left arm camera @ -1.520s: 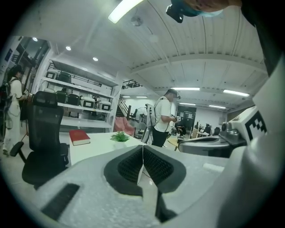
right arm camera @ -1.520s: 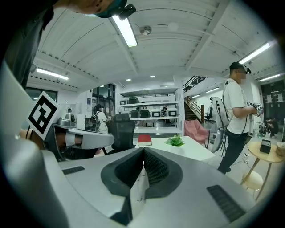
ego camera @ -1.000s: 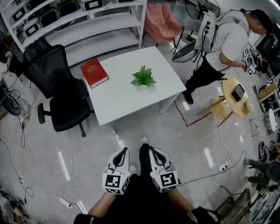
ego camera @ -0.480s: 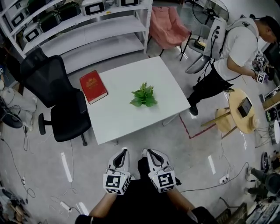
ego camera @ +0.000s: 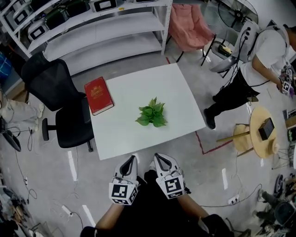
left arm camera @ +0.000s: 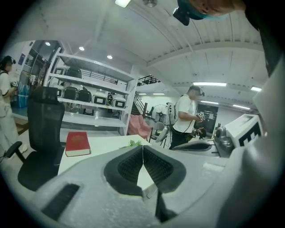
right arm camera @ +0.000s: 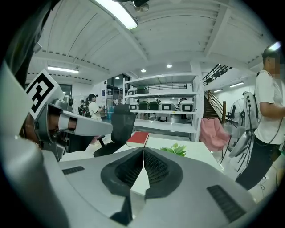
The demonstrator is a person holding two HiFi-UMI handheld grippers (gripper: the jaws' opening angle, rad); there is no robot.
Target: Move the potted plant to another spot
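Fingers closed, nothing held: left gripper, right gripper | potted plant — green leaves hide pot — mid white table

A lab-like workroom: white metal shelving on the far side holds equipment cases, and a white power strip lies on the grey concrete floor.
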